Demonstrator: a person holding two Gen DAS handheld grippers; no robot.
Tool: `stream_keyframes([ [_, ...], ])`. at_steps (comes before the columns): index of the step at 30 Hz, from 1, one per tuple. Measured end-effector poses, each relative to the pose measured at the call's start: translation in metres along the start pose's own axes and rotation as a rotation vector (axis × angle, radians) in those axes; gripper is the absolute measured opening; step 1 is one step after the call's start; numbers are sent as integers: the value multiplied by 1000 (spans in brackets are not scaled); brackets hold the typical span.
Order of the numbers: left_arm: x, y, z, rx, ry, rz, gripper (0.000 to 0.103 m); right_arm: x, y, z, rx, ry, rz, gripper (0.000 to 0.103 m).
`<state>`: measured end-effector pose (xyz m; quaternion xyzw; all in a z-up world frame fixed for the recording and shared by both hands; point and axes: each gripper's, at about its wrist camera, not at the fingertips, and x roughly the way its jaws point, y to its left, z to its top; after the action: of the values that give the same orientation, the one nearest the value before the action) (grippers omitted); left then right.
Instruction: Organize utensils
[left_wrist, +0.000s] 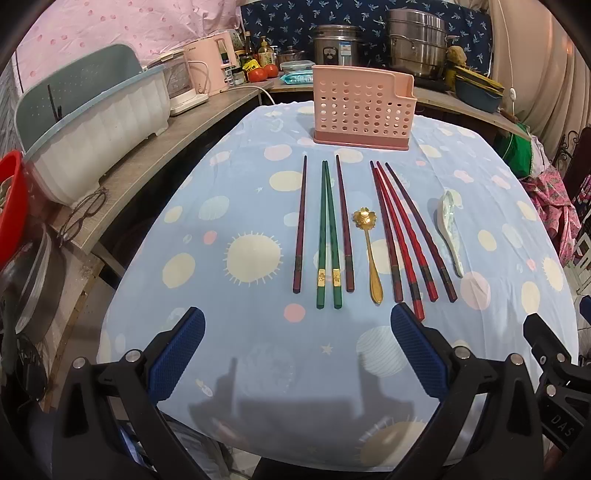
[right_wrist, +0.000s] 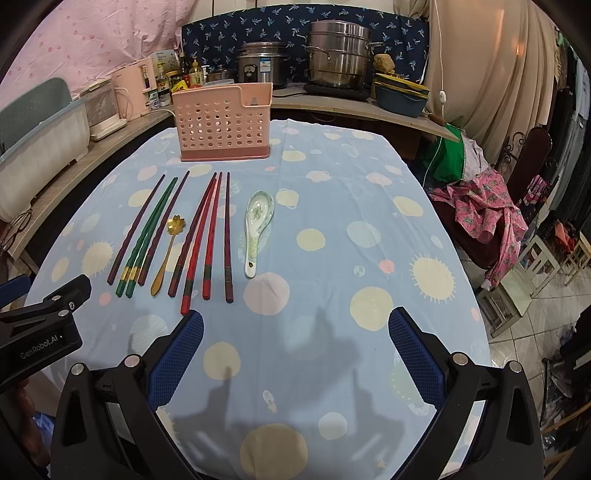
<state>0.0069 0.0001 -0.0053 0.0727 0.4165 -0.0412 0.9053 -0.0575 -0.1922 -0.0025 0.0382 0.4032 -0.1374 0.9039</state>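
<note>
A pink perforated utensil holder (left_wrist: 362, 110) (right_wrist: 224, 123) stands at the far end of the table. In front of it lie a green chopstick pair (left_wrist: 328, 236) (right_wrist: 147, 232), several dark red and red chopsticks (left_wrist: 404, 236) (right_wrist: 207, 236), a gold flower-bowl spoon (left_wrist: 367, 251) (right_wrist: 168, 247) and a white ceramic soup spoon (left_wrist: 451, 230) (right_wrist: 256, 230). My left gripper (left_wrist: 297, 325) is open and empty, hovering just short of the chopstick ends. My right gripper (right_wrist: 295, 328) is open and empty, to the right of the utensils.
The table has a blue dotted cloth (left_wrist: 236, 206) (right_wrist: 351, 221). A white dish rack (left_wrist: 96, 122) and glasses (left_wrist: 83, 216) sit on the left counter. Pots (right_wrist: 338, 61) and appliances line the back counter. Clothes on a chair (right_wrist: 484, 206) lie at the right.
</note>
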Motion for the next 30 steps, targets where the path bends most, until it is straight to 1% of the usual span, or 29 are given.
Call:
stream_keyframes([
  [30,-2,4,2,-7,5,4,96,0,2,1,-6,-5,10,96],
])
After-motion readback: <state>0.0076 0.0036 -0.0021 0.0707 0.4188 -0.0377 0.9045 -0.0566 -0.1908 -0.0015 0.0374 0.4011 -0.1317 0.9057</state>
